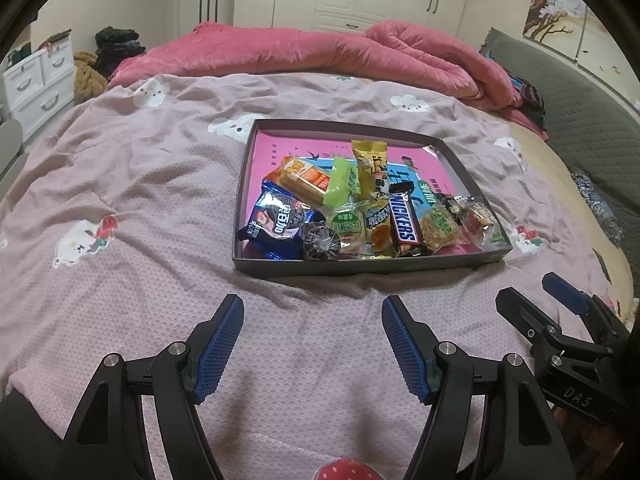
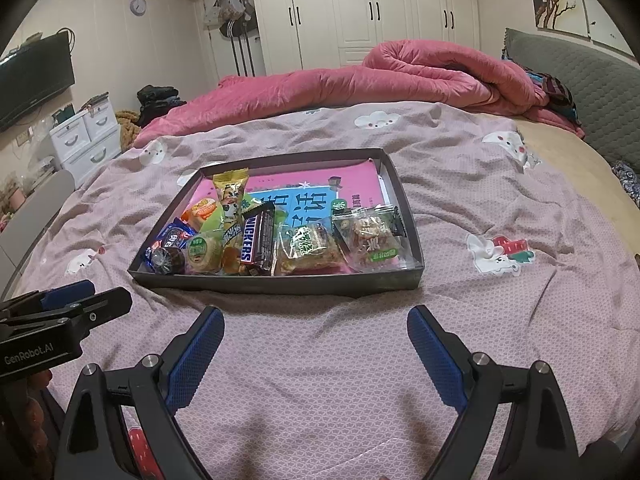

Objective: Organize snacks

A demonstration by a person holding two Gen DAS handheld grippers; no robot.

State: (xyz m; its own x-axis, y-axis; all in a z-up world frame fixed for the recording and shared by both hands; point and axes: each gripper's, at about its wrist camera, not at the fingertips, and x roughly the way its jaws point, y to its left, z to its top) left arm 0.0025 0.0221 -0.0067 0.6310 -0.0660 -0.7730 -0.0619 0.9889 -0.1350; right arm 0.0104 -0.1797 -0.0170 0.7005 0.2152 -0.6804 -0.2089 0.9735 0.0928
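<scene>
A shallow dark box (image 1: 360, 268) (image 2: 276, 285) with a pink lining lies on the bed and holds several wrapped snacks at its near end. Among them are a Snickers bar (image 1: 404, 222) (image 2: 256, 240), a blue cookie packet (image 1: 276, 220) (image 2: 172, 236), a yellow packet (image 1: 370, 160) (image 2: 230, 188) and an orange cake packet (image 1: 304, 174). My left gripper (image 1: 312, 312) is open and empty, hovering over the sheet just short of the box. My right gripper (image 2: 316, 320) is open and empty too, beside it; it also shows in the left wrist view (image 1: 532, 292).
The bed has a mauve sheet with cartoon prints (image 1: 140, 200). A rolled pink quilt (image 1: 320, 52) (image 2: 400, 76) lies at the far side. A grey headboard cushion (image 1: 580, 120) is on the right. White drawers (image 1: 36, 88) stand at the left, wardrobes behind.
</scene>
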